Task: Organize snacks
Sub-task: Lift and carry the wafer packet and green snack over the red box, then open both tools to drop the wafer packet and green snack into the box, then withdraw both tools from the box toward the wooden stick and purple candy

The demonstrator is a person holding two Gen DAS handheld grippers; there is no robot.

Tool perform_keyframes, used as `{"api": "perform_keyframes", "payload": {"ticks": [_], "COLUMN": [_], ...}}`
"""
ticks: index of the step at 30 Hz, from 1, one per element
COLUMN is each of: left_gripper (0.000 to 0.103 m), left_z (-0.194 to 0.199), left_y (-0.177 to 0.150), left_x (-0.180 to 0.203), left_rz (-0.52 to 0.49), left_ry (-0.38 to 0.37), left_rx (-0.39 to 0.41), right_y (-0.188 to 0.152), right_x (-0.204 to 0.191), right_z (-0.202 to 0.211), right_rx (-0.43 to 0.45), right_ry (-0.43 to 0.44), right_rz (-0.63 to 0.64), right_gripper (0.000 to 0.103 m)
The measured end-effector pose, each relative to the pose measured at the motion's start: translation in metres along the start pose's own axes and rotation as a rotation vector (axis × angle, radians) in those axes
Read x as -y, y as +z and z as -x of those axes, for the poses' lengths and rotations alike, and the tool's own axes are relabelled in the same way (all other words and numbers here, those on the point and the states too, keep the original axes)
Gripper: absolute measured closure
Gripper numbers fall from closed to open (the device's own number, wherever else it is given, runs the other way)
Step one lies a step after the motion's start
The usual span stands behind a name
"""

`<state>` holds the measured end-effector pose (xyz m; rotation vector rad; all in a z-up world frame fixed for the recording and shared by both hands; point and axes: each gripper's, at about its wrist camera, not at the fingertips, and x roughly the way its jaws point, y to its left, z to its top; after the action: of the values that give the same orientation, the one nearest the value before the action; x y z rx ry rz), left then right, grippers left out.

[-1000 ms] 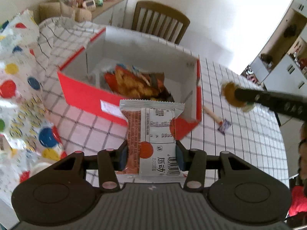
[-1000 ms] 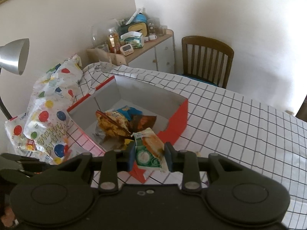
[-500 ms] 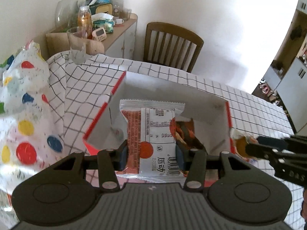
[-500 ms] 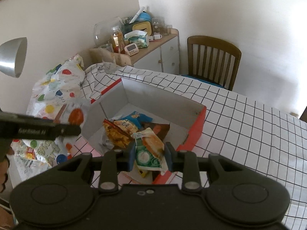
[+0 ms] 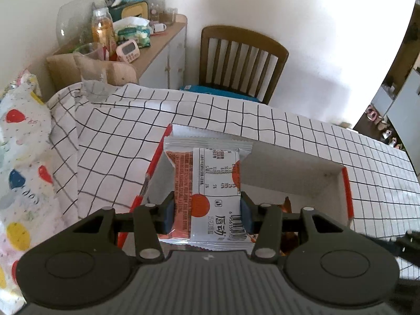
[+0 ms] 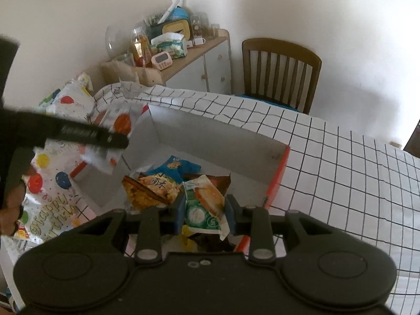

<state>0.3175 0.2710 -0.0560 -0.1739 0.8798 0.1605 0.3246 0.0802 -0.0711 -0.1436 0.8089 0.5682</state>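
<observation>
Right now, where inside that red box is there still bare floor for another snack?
In the red box, bare floor runs along the far wall and its right corner, and down the left side. The snack pile crowds the near middle. Outside, the checked tablecloth on the right is free.

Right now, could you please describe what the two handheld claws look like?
Both are matte black plastic with ribbed bodies and two round discs. The left claw and right claw have blue finger pads and silver pivot screws. White lettering marks one finger's side.
</observation>
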Motion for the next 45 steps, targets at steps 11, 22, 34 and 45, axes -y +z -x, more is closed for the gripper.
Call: {"api": "perform_keyframes", "payload": {"ticks": [11,22,34,45], "left_gripper": [0.055,0.040,0.032,0.031], "left_z": [-0.052,-0.066,-0.024,0.028], "left_y": [0.002,-0.008,-0.023,-0.043], "left_x": [0.008,0.008,0.021,0.048], "left_rz": [-0.055,-0.045,-0.051,-0.067], "left_ry": [0.018,0.026,0.042,0.021], "left_rx": [-0.087,-0.150,-0.093,-0.027], "right_y": [0.000,-0.013,-0.021,-0.027], "right_x": [-0.011,-0.002,-0.004,0.010], "right_z": [-0.035,-0.033,-0.013,0.026], "right_rx": [-0.053,-0.092,-0.086,-0.034], "right_ry": [-0.017,0.017,0.083,0.106], "right_rz": [0.021,-0.024,-0.041,-0.034], "right_gripper": [0.097,0.084,0.066,0.052]}}
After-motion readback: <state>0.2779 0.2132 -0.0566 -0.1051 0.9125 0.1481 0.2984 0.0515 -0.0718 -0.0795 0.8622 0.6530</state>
